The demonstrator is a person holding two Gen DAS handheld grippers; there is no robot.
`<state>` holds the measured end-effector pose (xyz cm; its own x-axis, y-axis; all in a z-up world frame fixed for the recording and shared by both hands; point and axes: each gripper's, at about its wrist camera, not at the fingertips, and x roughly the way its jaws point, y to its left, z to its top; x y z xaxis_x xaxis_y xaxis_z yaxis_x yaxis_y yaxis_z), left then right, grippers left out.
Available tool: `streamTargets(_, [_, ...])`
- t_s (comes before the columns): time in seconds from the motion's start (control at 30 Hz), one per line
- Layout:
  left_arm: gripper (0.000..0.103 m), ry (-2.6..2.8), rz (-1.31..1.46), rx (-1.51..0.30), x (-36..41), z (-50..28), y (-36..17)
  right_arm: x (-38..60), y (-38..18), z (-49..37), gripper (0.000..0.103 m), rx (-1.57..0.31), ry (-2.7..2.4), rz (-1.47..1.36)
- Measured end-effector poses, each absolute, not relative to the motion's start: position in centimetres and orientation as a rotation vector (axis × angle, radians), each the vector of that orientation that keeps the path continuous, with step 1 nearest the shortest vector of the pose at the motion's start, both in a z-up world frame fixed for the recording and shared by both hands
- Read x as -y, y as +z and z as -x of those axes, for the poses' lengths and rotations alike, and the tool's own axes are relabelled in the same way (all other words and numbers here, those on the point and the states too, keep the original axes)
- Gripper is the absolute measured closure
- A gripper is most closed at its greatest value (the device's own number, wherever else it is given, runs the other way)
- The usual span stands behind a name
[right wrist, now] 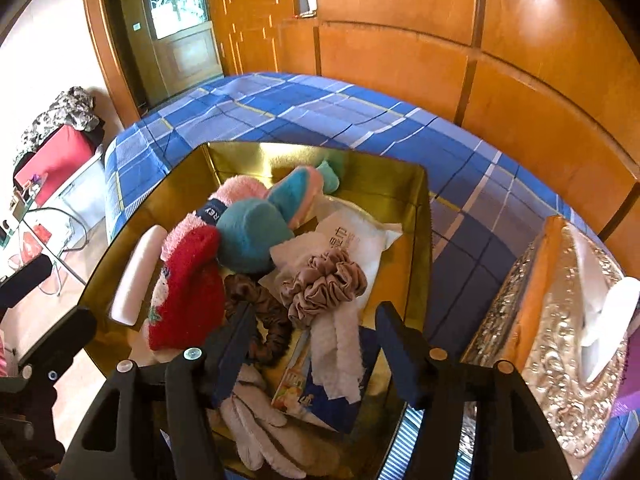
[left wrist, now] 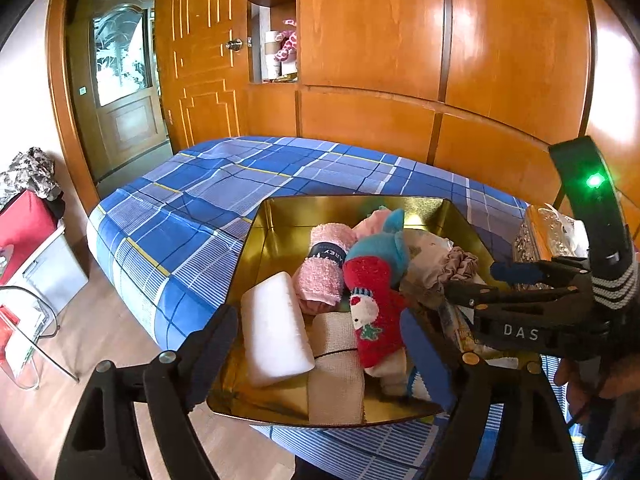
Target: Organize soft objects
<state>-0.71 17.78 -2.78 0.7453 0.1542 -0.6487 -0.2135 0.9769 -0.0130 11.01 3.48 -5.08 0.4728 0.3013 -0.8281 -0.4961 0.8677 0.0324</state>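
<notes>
From my seat, most of the sorting looks done: the gold tin (right wrist: pixel 416 216) on the blue plaid bed (left wrist: pixel 208 184) already holds the soft things. In it I see the pink rolled towel (left wrist: pixel 324 276), the red and teal plush sock (left wrist: pixel 376 304), the white foam block (left wrist: pixel 276 328), a taupe scrunchie (right wrist: pixel 324 284) beside a dark brown scrunchie (right wrist: pixel 260 308), pale gloves (right wrist: pixel 256 432) and a white packet (right wrist: pixel 352 240). My left gripper (left wrist: pixel 320 344) hangs over the near rim, fingers spread wide with nothing pinched between them. My right gripper (right wrist: pixel 316 344) is also spread and empty, poised above the scrunchies and a white strip of cloth (right wrist: pixel 340 356). I see no loose soft item left on the bedspread (the silver tissue box (right wrist: pixel 560 340) beside the tin seems apart from the job). I judge only tidying inside the tin remains, if anything.
</notes>
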Motion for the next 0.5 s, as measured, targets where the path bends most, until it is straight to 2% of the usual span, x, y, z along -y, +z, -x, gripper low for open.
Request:
streamTargets(0.03, [0.017,0.203,0.088,-0.699,-17.7,0.8,-2.7,-3.3,-4.8,-10.8,0.04,-0.956,0.488,0.219])
streamTargets(0.1, [0.007,0.212,0.084,-0.693,-17.6,0.9,-2.6,-2.9,-4.4,-10.5,0.04,-0.94,0.477,0.21])
streamTargets(0.17, [0.003,0.225,0.075,-0.68,-17.5,1.1,-2.4,-2.3,-3.8,-9.9,0.04,-0.908,0.452,0.201])
streamTargets(0.5, [0.0,0.225,0.112,-0.657,-17.0,1.5,-1.7,1.0,-1.5,-6.2,0.04,-0.761,0.276,0.148])
